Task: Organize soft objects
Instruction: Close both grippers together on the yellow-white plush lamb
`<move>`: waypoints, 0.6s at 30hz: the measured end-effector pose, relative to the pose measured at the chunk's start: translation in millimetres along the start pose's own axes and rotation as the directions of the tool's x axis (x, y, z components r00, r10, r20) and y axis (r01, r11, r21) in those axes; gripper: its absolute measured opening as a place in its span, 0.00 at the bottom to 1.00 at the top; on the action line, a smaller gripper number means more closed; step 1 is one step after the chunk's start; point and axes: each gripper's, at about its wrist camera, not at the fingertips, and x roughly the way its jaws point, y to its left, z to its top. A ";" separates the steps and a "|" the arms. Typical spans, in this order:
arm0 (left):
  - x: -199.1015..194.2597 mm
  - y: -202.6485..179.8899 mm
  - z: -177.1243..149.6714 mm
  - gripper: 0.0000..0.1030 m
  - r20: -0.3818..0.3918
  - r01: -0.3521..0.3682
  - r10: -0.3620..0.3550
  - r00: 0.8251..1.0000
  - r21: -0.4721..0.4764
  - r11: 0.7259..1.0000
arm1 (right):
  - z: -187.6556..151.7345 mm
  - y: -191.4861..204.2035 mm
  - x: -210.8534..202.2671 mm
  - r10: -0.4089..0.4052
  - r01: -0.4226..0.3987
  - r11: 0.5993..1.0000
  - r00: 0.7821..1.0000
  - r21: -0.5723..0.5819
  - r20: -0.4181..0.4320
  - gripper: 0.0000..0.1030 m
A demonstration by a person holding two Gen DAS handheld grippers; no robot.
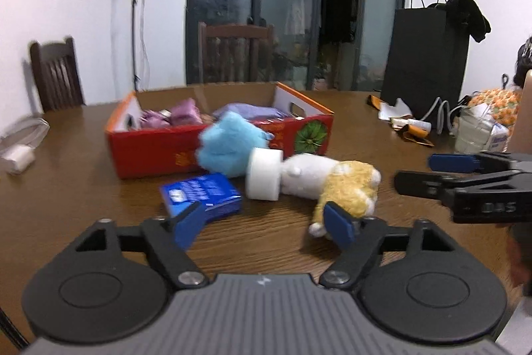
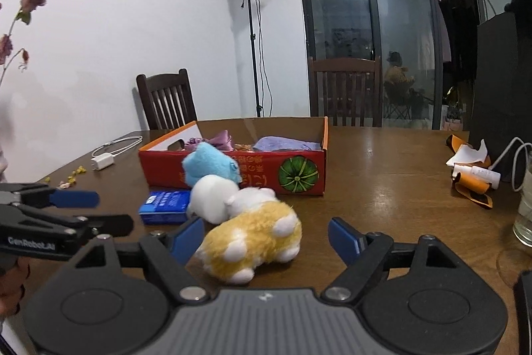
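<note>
A yellow and white plush lies on the wooden table. A white roll, a blue plush and a blue packet lie beside it, in front of a red box that holds purple soft items. My left gripper is open and empty, just short of the plush. My right gripper is open, with the yellow plush between its fingers. Each gripper shows in the other's view: the right one and the left one.
A white charger and cable lie at the table's far left. Orange wrappers and a small tube lie at the right near a black box. A glass stands at the right edge. Two chairs stand behind the table.
</note>
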 end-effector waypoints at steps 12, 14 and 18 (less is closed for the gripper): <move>66.6 -44.7 -13.0 0.46 -0.094 0.244 -0.240 0.966 0.033 0.969 | 0.6 -17.9 81.5 0.053 -0.034 0.986 0.991 0.163 -0.119 0.75; 63.3 -52.9 -17.6 0.46 -0.097 0.252 -0.246 0.964 0.048 0.967 | -3.9 -16.1 85.8 0.036 -0.014 0.989 0.989 0.150 -0.143 0.68; 38.4 -52.2 -26.2 0.48 -0.098 0.310 -0.305 0.947 0.041 0.950 | -9.1 -23.7 66.5 0.031 -0.007 0.986 0.990 0.168 -0.140 0.50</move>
